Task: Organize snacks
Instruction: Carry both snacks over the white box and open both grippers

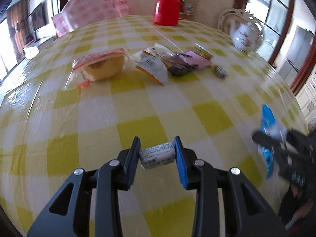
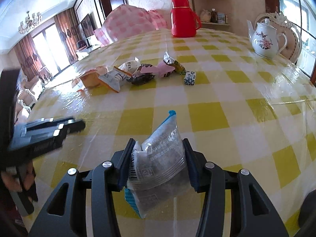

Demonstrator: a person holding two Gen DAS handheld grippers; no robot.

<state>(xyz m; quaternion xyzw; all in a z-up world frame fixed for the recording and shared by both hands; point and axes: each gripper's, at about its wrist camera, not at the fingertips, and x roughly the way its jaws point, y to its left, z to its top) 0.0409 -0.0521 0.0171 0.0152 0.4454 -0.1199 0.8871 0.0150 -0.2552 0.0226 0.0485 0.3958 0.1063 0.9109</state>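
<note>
1. Snacks lie clustered mid-table on my yellow checked tablecloth [image 2: 207, 116]: a wrapped bun [image 1: 102, 67], several small packets [image 2: 138, 73].
2. My left gripper [image 1: 157, 154] is clamped on a small white wrapped candy [image 1: 157, 156].
3. My right gripper [image 2: 158, 158] pinches a clear blue-edged snack pouch [image 2: 160, 158] between its pads, above the cloth.
4. Beyond stand a red thermos [image 2: 183, 17] and a teapot [image 2: 264, 39].
</note>
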